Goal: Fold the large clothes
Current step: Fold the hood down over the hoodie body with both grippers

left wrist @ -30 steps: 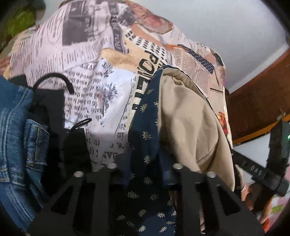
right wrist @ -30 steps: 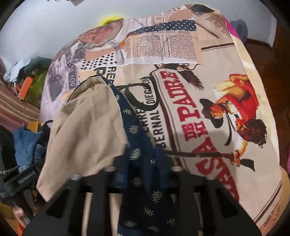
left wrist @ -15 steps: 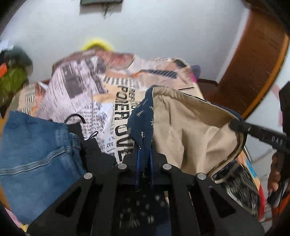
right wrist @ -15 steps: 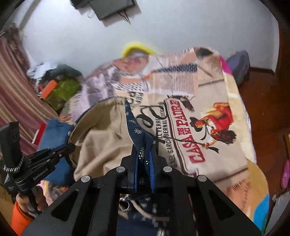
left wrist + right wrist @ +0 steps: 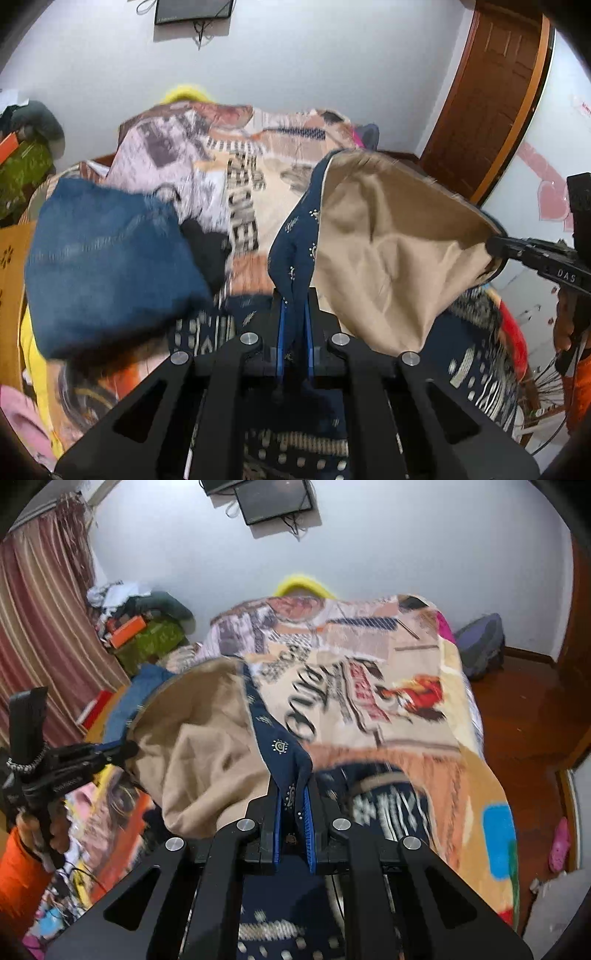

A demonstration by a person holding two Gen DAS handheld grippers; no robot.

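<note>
Left tongs [image 5: 294, 325] clamped on navy garment [image 5: 295, 236], right tongs [image 5: 293, 812] clamped likewise, tan lining [image 5: 207, 753] stretched between, bed [image 5: 461, 775] beyond

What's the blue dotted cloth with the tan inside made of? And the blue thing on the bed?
The garment looks like thin woven fabric, probably cotton: matte, soft creases, navy printed outside, plain tan lining. The blue thing looks like jeans, likely denim: faded blue, thick, with a stitched seam, though blurred.

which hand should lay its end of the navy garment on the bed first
Probably right: the right gripper, shut on the navy garment, faces bare bedspread. The left gripper faces the jeans.
</note>
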